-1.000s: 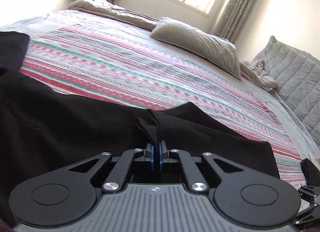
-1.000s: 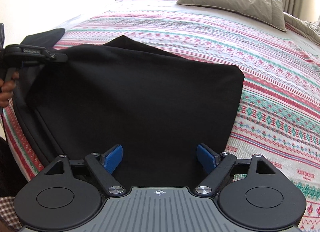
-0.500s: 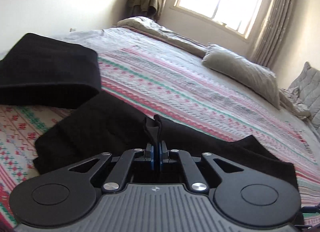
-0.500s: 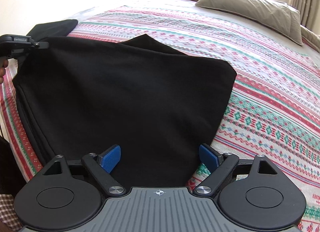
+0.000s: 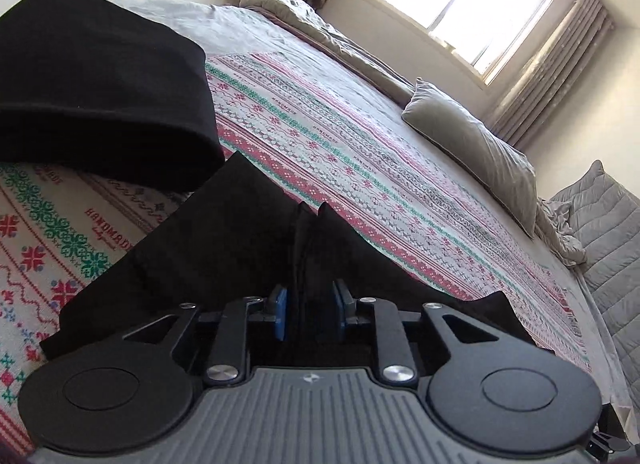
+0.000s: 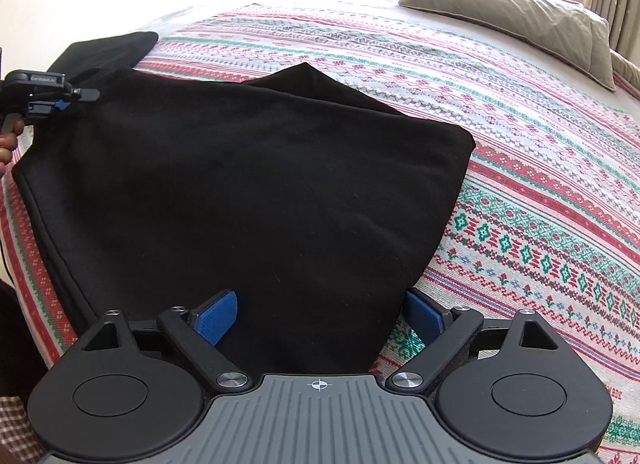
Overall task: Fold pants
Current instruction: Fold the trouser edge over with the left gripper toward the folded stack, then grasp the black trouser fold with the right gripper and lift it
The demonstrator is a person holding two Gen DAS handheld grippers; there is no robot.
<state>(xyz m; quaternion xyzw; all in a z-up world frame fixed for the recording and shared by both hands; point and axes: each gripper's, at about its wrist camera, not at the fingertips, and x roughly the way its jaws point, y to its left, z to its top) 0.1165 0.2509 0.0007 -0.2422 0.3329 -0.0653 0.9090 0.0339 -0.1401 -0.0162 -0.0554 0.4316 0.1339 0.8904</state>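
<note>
Left gripper (image 5: pixel 310 314) at pants' (image 6: pixel 248 192) left edge, jaws opening, a ridge of cloth loose between the pads. Pants lie folded on bedspread (image 6: pixel 540 168). Right gripper (image 6: pixel 318 314) jaws opening wide, nothing pinched, straddling near corner. Bedspread bare rightward to pillow (image 6: pixel 516 12).

Obstacles: folded black garment (image 5: pixel 100 92) left of your pants (image 6: pixel 248 184); pillow (image 6: pixel 512 12) far. Patterned bedspread (image 6: pixel 540 200) rightward lay clear.

Sunlit window (image 5: pixel 460 4) — bed (image 5: pixel 360 152), grey pillow (image 5: pixel 472 144).
</note>
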